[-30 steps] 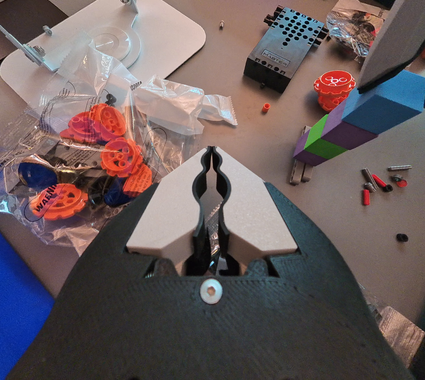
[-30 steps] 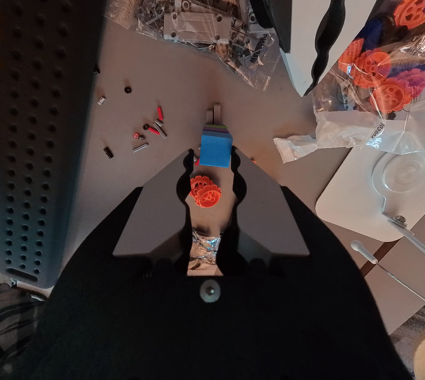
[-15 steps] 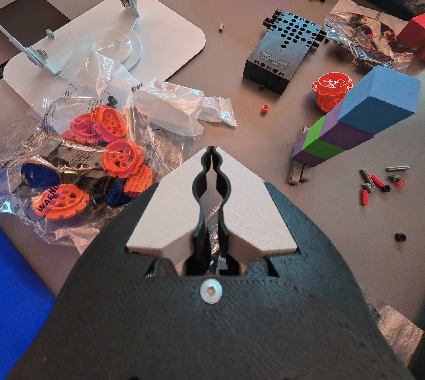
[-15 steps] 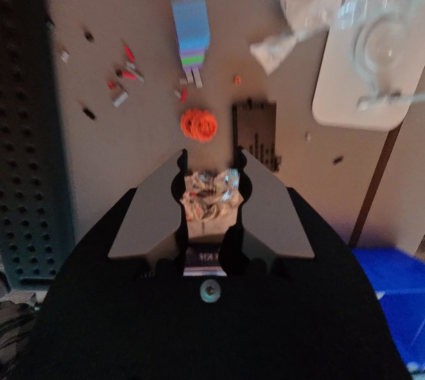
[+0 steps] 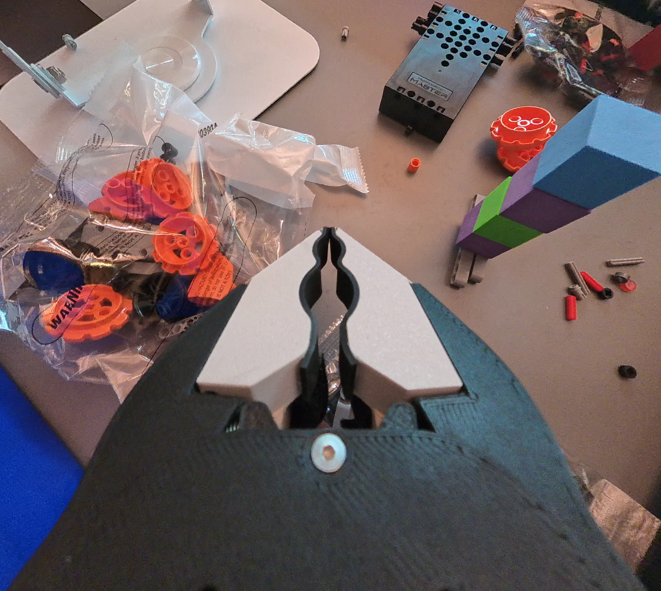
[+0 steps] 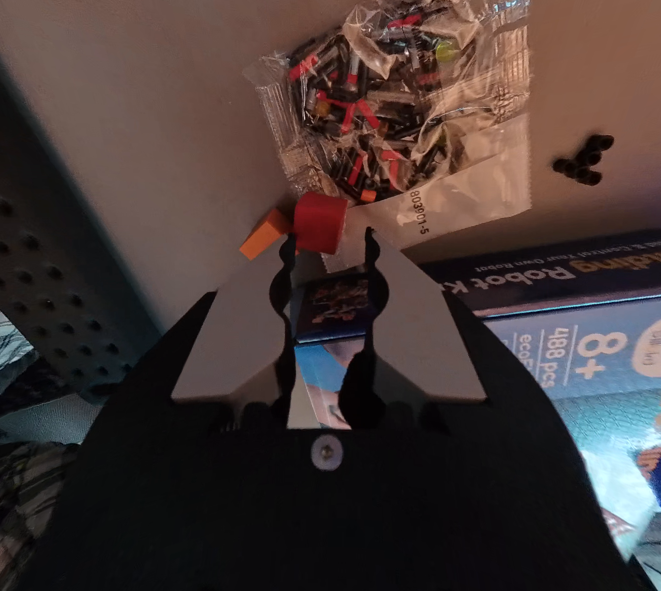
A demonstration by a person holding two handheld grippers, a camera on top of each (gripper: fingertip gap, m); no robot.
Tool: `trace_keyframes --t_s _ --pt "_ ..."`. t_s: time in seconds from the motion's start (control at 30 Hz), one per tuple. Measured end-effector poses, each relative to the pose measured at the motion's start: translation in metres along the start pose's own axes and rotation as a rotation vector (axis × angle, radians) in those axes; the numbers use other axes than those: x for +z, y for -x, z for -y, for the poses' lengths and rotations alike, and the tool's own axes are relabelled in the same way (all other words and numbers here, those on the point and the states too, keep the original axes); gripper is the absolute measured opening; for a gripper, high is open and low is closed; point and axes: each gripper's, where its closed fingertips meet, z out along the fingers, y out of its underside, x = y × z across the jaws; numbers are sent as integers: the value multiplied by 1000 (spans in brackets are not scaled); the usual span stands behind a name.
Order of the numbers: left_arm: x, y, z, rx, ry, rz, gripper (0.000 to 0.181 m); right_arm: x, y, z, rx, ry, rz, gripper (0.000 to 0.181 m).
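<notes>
Left gripper (image 5: 329,230): your claw is clenched, its tips meet with nothing between them, and it hangs above the grey table (image 5: 357,1).
Near the left gripper: a clear bag of orange and blue wheels (image 5: 118,234) lies just to its left, partly on a white stand base (image 5: 250,37).
Block tower (image 5: 543,194): it stands to the right, purple, green, purple and blue on top, well apart from your left gripper.
Farther on the table: a black box with holes (image 5: 443,73), an orange wheel stack (image 5: 522,133), and small red and grey pins (image 5: 586,280).
Right gripper (image 6: 331,237): your claw is released, the fingers wide apart, holding nothing.
Red block (image 6: 320,223): it lies just beyond the tips, between them.
Orange block (image 6: 266,234): it lies just to the left of the red one.
Beyond: a clear bag of small parts (image 6: 386,115); the blue box (image 6: 536,341) is near, at the right.
</notes>
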Motion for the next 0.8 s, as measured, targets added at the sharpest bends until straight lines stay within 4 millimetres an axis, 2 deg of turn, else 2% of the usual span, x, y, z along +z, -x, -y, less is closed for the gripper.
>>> trace_keyframes --t_s 0.07,0.13,0.27,0.43,0.6,0.73,0.8 --pt "1 0 -1 1 4 0 0 2 4 3 5 -23 25 32" --pt "1 -1 -1 2 5 -1 0 2 11 7 -7 -39 53 37" --pt "0 0 -1 0 0 -1 0 0 8 8 4 -37 25 38" --pt "1 -1 -1 3 3 -6 0 4 19 12 -22 -59 62 37" --pt "1 -1 0 2 1 -5 0 7 22 14 -16 -84 80 26" --pt "1 -1 0 0 1 -5 0 -5 20 20 -42 -123 55 25" --pt "2 -1 0 2 4 -6 0 -22 18 36 -61 -194 31 25"
